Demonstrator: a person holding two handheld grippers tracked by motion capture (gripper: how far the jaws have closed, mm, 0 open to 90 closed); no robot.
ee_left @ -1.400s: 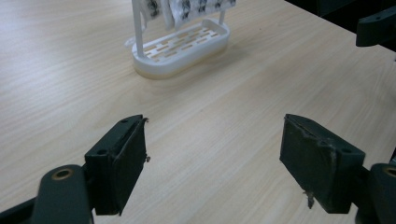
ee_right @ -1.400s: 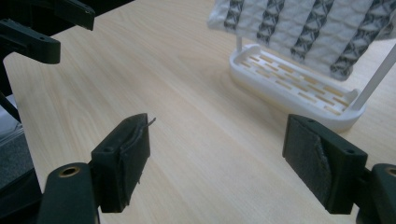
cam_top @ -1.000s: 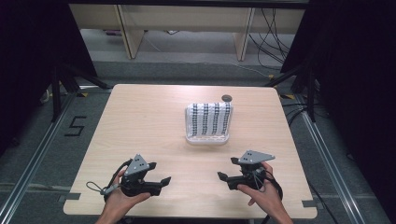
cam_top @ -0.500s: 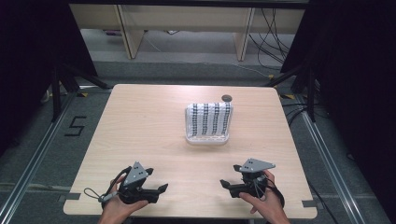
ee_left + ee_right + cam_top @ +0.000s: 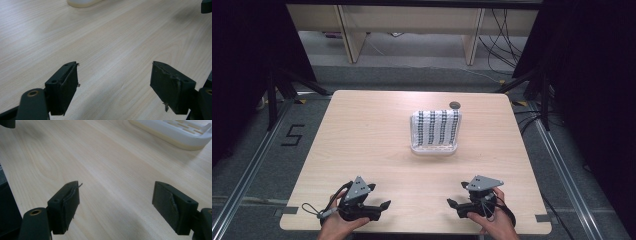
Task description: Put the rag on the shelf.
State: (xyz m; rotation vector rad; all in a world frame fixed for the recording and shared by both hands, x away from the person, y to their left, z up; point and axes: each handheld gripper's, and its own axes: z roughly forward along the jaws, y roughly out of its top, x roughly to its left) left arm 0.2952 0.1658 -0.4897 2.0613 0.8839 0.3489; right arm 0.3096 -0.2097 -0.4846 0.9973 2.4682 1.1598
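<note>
Left tongs [image 5: 384, 205] sit low at about seven o'clock on the wooden surface [image 5: 362, 145] in the high view, held in the person's left hand [image 5: 339, 226] near the front edge, with a grey three-cornered plate on top and a cable looping off to the side. Their jaws stand wide apart with nothing between them; in the left gripper view [image 5: 113, 82] bare wood grain shows between the two black pads [image 5: 68, 85].

From these tongs, the white rack [image 5: 435, 131] lies toward one o'clock, well apart, a little beyond the middle of the surface. It is a pale tray with rows of dark slots or small items standing in it; what they are is too small to tell. A small dark round object [image 5: 455, 104] rests just beyond the rack's far right corner, near the far edge of the surface.

Right tongs [image 5: 452, 203] sit at about five o'clock, held in the right hand [image 5: 496, 224], jaws pointing toward the left tongs and likewise spread open and empty. From them the rack lies toward eleven o'clock, well apart. In the right gripper view [image 5: 116, 202] the rack's pale rim [image 5: 175, 135] shows at the upper right, beyond the open jaws, with clear wood between.
</note>
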